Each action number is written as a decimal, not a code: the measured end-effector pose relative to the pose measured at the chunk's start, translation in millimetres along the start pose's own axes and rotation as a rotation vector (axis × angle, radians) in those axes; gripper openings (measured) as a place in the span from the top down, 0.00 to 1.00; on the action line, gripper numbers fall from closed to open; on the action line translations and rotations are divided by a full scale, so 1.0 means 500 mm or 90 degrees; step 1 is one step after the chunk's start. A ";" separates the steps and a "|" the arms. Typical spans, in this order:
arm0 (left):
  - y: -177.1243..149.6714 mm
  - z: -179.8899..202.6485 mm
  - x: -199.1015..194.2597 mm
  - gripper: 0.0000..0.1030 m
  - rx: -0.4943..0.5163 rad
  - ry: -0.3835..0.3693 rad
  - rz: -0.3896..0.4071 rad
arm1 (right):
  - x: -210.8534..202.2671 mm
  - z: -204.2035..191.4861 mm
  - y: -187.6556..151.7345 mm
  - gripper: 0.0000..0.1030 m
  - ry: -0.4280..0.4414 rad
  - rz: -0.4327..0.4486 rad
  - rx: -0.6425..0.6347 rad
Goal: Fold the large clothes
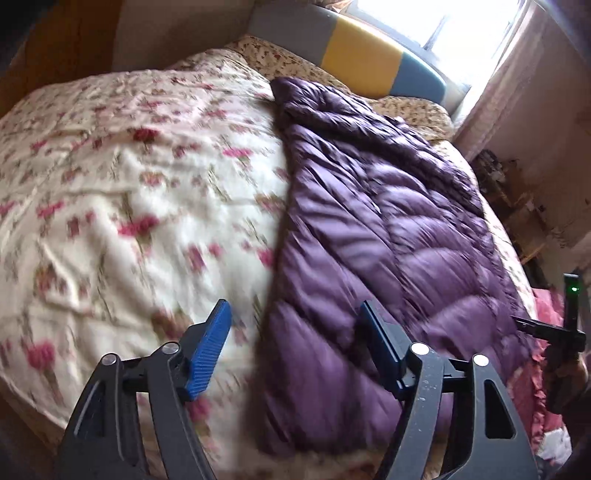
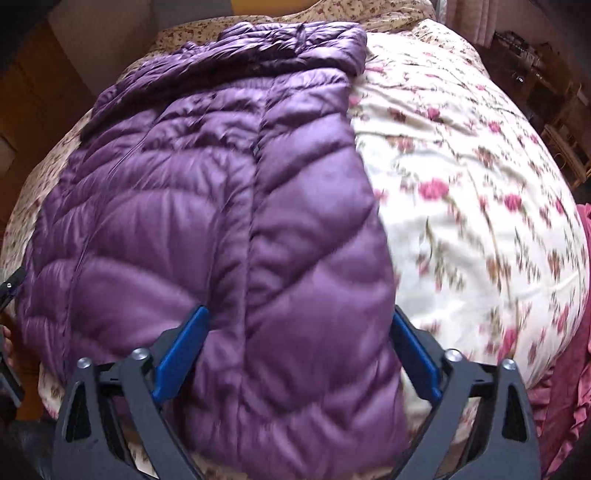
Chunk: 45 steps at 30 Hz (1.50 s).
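- A purple quilted down jacket (image 2: 207, 206) lies spread on a bed covered by a cream quilt (image 1: 122, 192) printed with pink flowers; both views are smeared by motion blur.
- The right wrist view looks down the length of the jacket, its collar end at the far side and its near hem under the camera; the centre seam and a zip line on the jacket's left part show here and not in the other view.
- The right tool (image 2: 299, 354) hangs with jaws spread, its blue pads on either side of the jacket's near right edge; the pads do not press the fabric, so nothing is gripped.
- The left wrist view shows what the other lacks: a padded headboard (image 1: 354, 55) in grey, yellow and blue, a bright window (image 1: 436, 26) and a pale curtain (image 1: 517, 74) beyond the bed.
- In that view the jacket runs along the right half of the bed, and the left tool (image 1: 295, 350) straddles the jacket's left edge, one pad over the quilt and one over purple fabric, jaws apart and released.
- The other tool's dark body, with a green light, shows at that view's right edge.
- A deep pink ruffled cloth (image 2: 576, 332) lies at the bed's near right side.
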<state>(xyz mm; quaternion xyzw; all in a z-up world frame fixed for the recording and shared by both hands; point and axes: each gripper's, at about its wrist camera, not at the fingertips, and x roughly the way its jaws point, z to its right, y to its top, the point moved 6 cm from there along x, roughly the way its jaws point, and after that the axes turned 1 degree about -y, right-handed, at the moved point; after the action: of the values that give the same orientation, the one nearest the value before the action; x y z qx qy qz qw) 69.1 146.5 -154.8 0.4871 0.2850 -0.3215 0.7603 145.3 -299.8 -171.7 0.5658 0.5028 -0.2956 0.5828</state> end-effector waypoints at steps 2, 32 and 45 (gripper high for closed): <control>-0.025 0.022 -0.005 0.55 0.026 -0.010 -0.006 | -0.011 -0.005 -0.016 0.31 0.011 -0.002 -0.009; 0.368 0.144 0.022 0.94 0.077 -0.136 0.116 | -0.111 -0.126 0.406 0.90 -0.034 0.210 -0.111; 0.593 0.109 0.207 0.95 0.044 -0.058 0.100 | 0.037 -0.118 0.672 0.90 -0.070 0.197 -0.063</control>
<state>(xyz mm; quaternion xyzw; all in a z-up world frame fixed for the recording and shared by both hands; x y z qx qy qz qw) 368.3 168.7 -46.8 0.5186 0.1996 -0.2926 0.7782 443.2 -176.8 -58.6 0.5898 0.3912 -0.2076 0.6753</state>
